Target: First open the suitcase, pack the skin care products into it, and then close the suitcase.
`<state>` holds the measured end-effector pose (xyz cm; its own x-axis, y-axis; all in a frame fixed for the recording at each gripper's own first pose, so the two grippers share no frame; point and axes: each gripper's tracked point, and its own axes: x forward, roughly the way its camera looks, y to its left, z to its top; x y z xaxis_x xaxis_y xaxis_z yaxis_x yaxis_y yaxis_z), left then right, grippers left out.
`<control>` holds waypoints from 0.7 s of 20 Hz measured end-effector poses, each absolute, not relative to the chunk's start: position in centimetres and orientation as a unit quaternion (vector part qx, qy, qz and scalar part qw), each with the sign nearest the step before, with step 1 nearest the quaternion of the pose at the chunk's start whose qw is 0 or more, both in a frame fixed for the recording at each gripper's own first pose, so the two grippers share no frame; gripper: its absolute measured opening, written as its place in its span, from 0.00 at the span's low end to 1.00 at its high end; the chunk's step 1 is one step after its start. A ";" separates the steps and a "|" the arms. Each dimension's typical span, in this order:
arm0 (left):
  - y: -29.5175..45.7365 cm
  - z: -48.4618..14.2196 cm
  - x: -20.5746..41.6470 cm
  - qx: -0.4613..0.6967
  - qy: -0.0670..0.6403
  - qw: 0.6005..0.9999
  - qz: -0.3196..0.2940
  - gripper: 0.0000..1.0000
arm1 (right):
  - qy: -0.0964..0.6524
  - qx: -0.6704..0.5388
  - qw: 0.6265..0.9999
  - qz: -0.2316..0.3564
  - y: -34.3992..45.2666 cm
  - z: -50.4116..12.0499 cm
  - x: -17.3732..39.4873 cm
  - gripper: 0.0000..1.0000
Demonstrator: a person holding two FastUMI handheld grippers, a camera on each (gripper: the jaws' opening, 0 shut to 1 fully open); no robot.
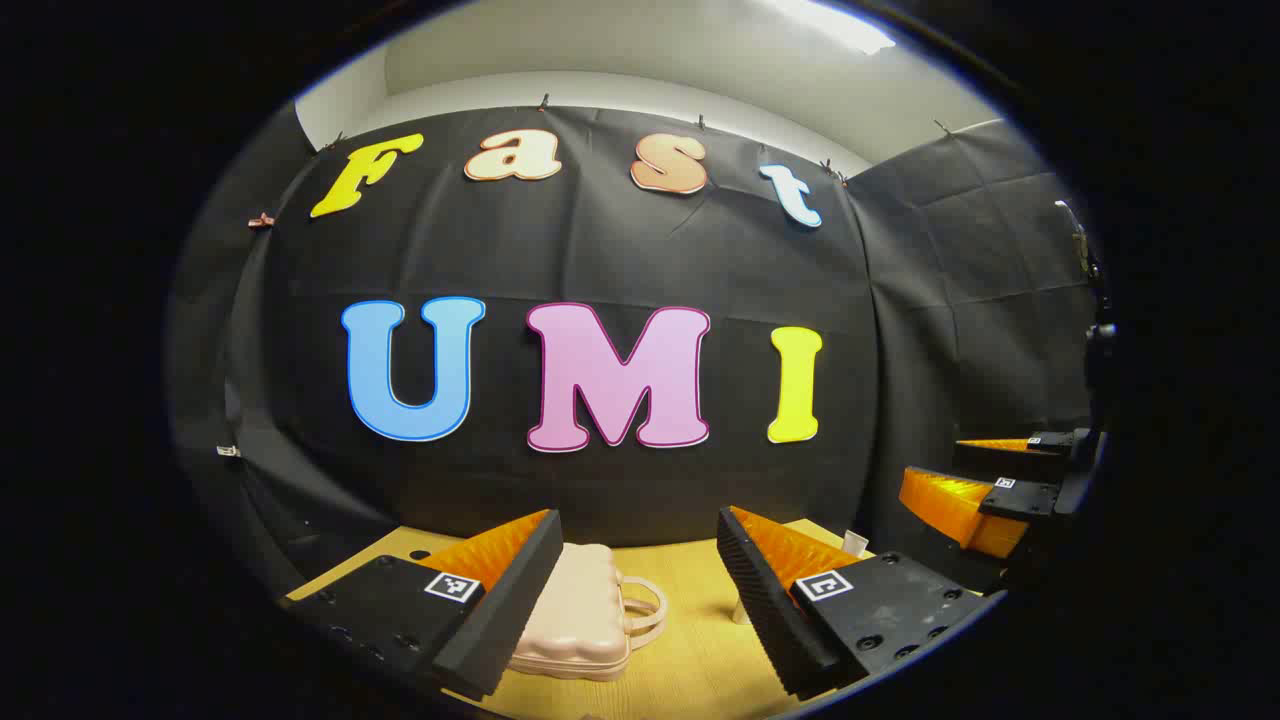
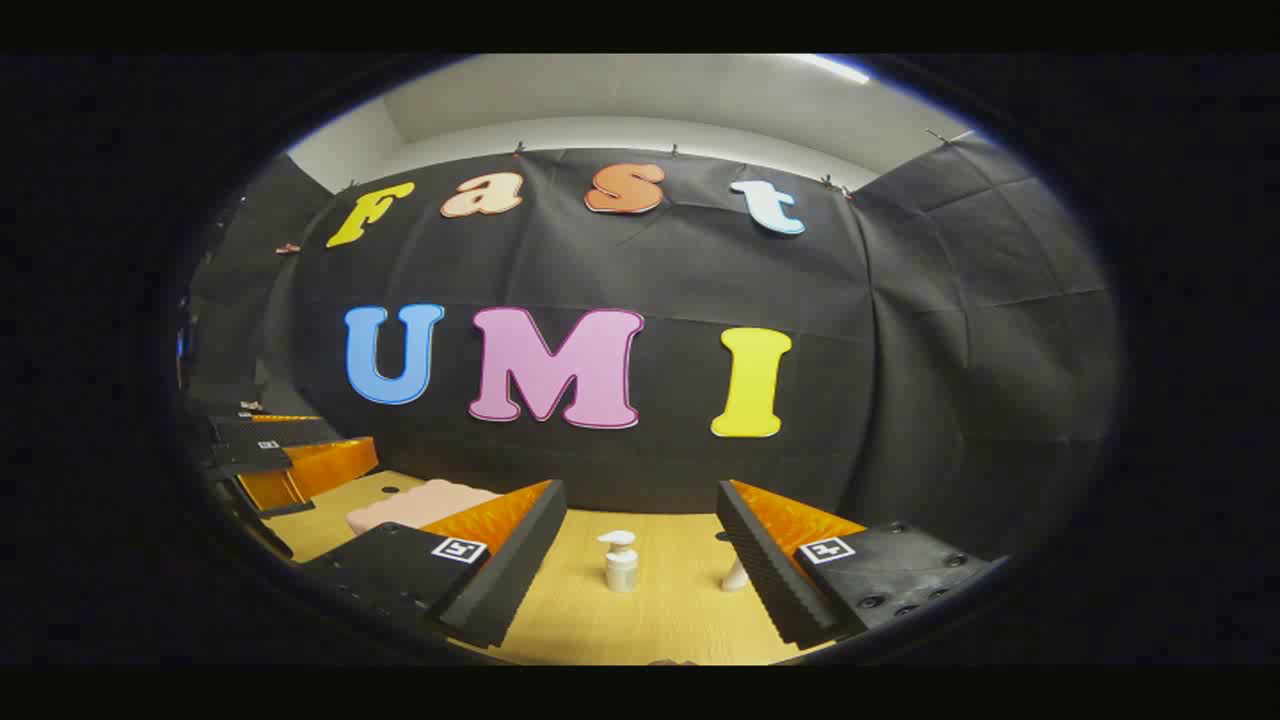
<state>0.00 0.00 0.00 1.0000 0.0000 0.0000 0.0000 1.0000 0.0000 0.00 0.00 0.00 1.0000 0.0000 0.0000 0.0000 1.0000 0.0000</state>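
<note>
Staged recording booth, walls draped in pinned black cloth [image 1: 700,260], white ceiling with strip light [image 1: 840,25] seen above, pale wooden tabletop [image 2: 660,610] set against the cloth, fiducial markers [image 2: 459,549] carried on the rigs.

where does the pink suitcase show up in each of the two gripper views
Left gripper view: the suitcase lies shut on the table, bottom centre, just right of the near-left finger.
Right gripper view: the suitcase sits lower left, partly behind the near-left finger.
Shared landmark: the wooden table under it.
</note>
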 end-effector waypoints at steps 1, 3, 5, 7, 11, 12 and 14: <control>0.0 0.1 0.1 -0.001 0.001 1.000 0.001 0.99 | 0.000 0.001 1.000 -0.001 0.0 0.0 0.0 0.97; -0.1 -0.1 0.2 -0.005 0.003 1.000 0.002 0.99 | 0.001 0.001 1.000 -0.001 -0.2 -0.1 0.0 0.97; 0.1 -0.1 0.3 -0.007 0.005 1.000 0.004 0.99 | 0.002 0.000 1.000 0.000 -0.3 -0.2 0.0 0.97; 0.1 -0.3 0.4 -0.009 0.006 1.000 0.007 0.99 | 0.004 0.002 1.000 0.000 -0.4 -0.4 -0.1 0.97; 0.2 -0.8 0.6 -0.013 0.012 1.000 0.009 0.99 | 0.004 0.003 1.000 -0.001 -0.7 -0.4 0.1 0.97; 0.3 -1.0 0.6 -0.014 0.013 1.000 0.011 0.99 | 0.004 0.003 1.000 -0.001 -0.7 -0.3 0.1 0.97; 0.4 -1.1 0.7 -0.011 0.016 1.000 0.013 0.99 | 0.003 0.002 1.000 0.000 -0.8 -0.4 0.1 0.97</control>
